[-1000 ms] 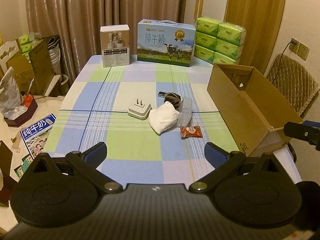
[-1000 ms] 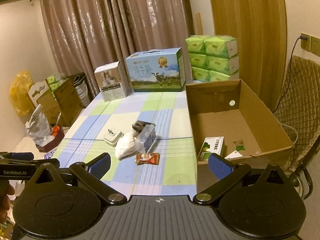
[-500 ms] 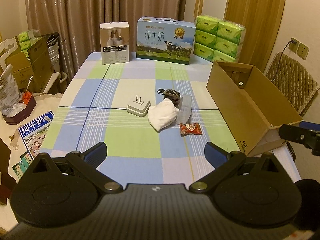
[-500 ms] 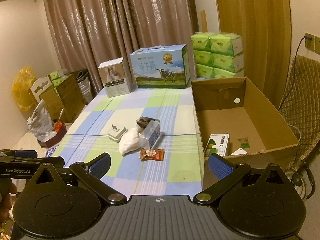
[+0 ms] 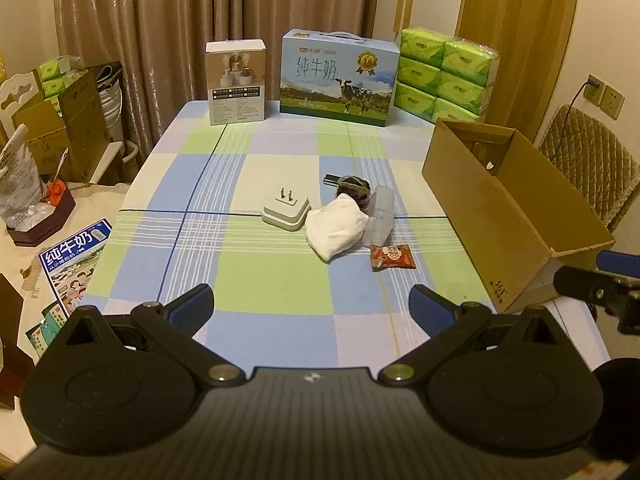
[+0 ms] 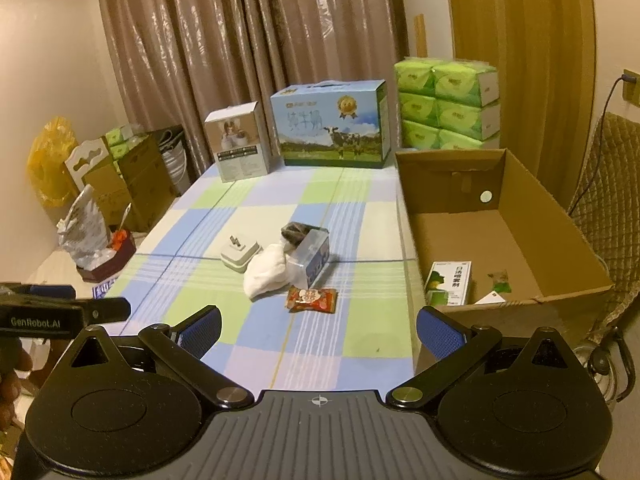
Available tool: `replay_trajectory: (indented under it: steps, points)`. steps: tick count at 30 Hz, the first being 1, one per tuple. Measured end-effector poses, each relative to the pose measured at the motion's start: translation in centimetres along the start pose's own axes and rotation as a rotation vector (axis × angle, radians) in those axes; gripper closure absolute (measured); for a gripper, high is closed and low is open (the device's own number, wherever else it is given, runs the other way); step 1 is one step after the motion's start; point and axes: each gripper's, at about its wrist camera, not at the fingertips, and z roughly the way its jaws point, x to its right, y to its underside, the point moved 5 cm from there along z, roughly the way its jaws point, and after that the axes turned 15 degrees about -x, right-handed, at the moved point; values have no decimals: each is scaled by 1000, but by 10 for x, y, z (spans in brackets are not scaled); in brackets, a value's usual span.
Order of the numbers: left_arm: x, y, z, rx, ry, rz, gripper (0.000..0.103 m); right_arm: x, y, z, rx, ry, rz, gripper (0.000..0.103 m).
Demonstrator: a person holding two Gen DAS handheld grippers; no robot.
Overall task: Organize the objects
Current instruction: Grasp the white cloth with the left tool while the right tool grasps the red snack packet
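Two grippers are hovering over the near edge of the table (image 5: 280, 288), both with fingers spread wide and holding nothing. The left gripper (image 5: 311, 309) is showing its blue-padded fingers (image 5: 192, 307) above a green square of the checked cloth; the right gripper (image 6: 318, 327) is hanging just in front of the near corner of the cardboard box (image 6: 516, 184), with one of its fingers (image 6: 440, 332) overlapping that box's front wall in the view.

Ahead of both, near the table's middle, a small cluster is lying close together: a red snack packet (image 5: 393, 257) nearest, a white cloth (image 5: 335, 230) just beyond it, a clear plastic case (image 6: 314, 256) touching the cloth's right side, a white plug adapter (image 5: 286, 210) with prongs pointing up on the left, and a dark bundle (image 5: 353, 185) behind.

To the right, the open box is sitting along the table's right edge, already containing a green-and-white carton (image 6: 450, 282) and some smaller items against its near wall.

At the far edge a white product box (image 5: 236, 82), a blue milk carton case (image 5: 338, 76) and a stack of green tissue packs (image 5: 446, 74) are standing in a row before the curtains (image 5: 180, 20).
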Motion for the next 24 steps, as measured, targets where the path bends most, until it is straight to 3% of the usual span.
replay_trajectory:
  steps: [11,16,24]
  points:
    - [-15,-20,30,-22,-13,13,1,-20,-1,45,-46,-28,-72,2]
    - [-23,-30,57,-46,-13,21,1,-28,0,80,-75,-19,-127,2]
    - [-32,-43,110,-75,-11,31,2,-18,-10,146,-101,-9,-91,3]
